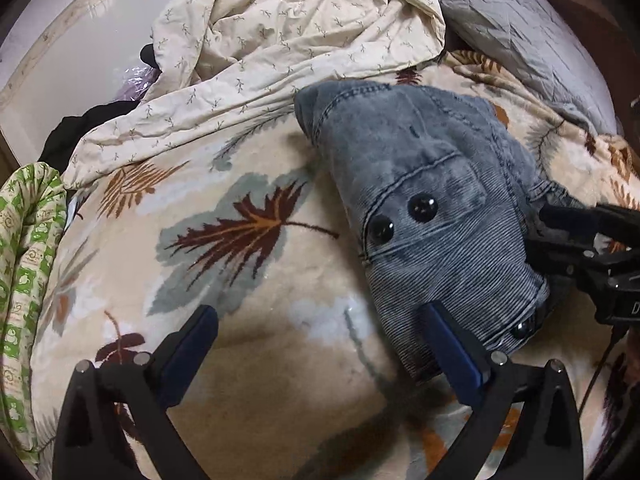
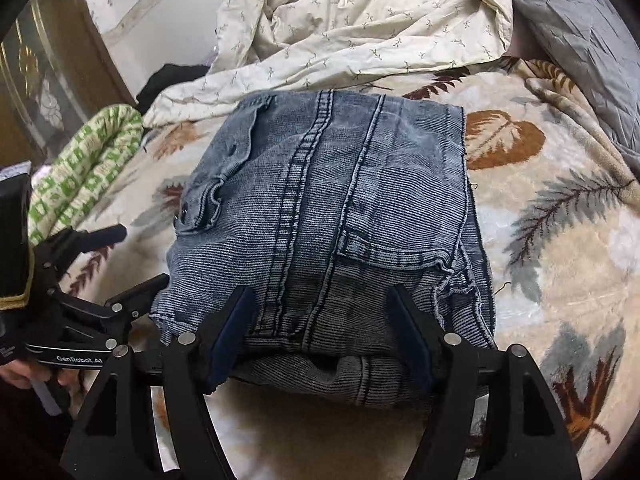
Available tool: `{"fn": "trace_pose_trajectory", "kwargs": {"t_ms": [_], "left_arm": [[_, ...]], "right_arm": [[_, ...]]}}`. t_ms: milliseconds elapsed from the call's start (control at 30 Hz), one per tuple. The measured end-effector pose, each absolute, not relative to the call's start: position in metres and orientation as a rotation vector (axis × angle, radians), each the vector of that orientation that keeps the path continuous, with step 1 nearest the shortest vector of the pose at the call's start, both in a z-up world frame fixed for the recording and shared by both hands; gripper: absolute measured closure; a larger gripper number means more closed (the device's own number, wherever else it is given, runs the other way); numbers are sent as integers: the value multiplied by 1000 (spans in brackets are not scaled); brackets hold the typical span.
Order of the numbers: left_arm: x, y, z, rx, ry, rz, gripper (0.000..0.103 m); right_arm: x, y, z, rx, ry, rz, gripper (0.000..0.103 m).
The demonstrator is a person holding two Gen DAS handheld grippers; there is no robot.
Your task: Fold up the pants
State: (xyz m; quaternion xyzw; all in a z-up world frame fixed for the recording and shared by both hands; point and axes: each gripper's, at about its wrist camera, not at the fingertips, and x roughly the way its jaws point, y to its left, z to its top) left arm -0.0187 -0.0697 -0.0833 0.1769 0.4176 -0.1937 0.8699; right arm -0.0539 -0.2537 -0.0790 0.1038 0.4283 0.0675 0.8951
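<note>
The left tongs stand wide apart and low over the leaf-patterned blanket on the bed, gripping nothing; 1 blue pad just touches the near-left edge of the pants, probably to steady that side. The pants lie folded into a compact denim block in the middle of the blanket, so the folding looks nearly done. The right tongs reach forward from the near side, spread fairly wide, their 2 pads resting against the top layer's near edge, likely pressing it flat.
</note>
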Motion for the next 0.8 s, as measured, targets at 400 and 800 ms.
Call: {"fn": "trace_pose_trajectory", "kwargs": {"t_ms": [400,800], "left_arm": [[-17,-58,-55,302,851,-363,0],[-20,-87,-46,286,810,-429,0]], "right_arm": [[-53,-258,-58,243,873,125,32],[-53,-263,-52,227,857,117,31]]}}
